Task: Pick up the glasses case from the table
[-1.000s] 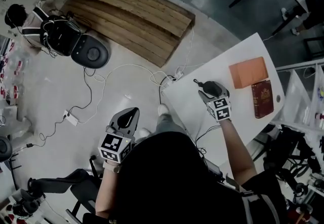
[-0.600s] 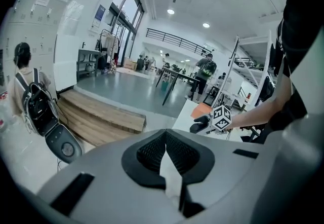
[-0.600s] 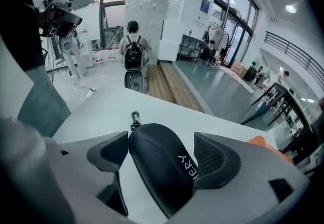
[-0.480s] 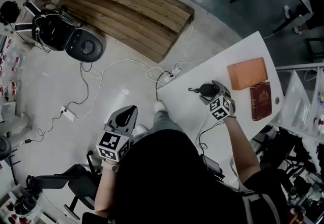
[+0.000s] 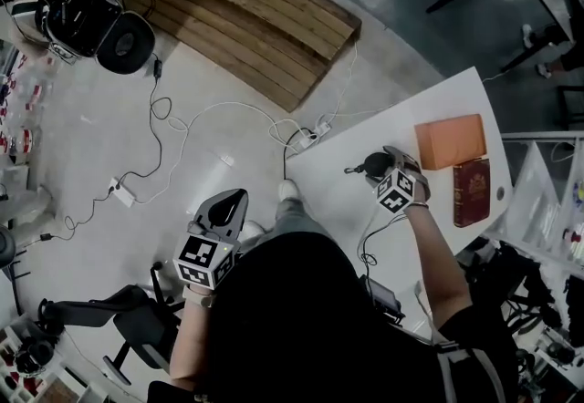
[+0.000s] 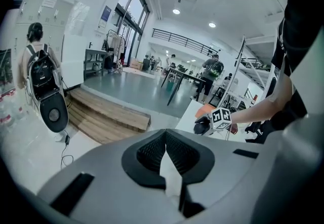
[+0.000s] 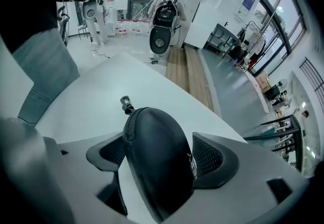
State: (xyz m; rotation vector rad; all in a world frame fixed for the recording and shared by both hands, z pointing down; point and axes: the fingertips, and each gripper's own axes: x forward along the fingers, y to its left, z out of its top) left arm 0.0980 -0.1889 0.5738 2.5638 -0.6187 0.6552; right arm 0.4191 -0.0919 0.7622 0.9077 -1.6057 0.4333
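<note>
From overhead, the right tool (image 5: 391, 160) is pointing steeply down over the glasses case (image 5: 372, 164), which is lying on the white surface (image 5: 333, 205) directly beneath it, its zip pull sticking out toward the surface's near corner. The left tool (image 5: 230, 208) is hanging well apart, out over the floor (image 5: 91, 137), so the right hand is plainly the nearer one. An orange block (image 5: 449, 141) and a dark red book (image 5: 472, 191) are sitting farther along the surface, clear of the case. A wooden platform (image 5: 246, 18) and loose cables (image 5: 210, 123) are lying on the floor beyond. Looking along the left tool, its jaws are resting clenched together with nothing between them, and the case (image 6: 202, 125) is showing far off under the right tool. Looking along the right tool, its jaws are opening, and the case (image 7: 157, 152) is lying between them. Its long axis is running straight away along the tool's own line. The pads (image 7: 215, 154) are flanking its long sides without, as far as I can judge, pressing it. The coming move is probably closing across the narrow width.
</note>
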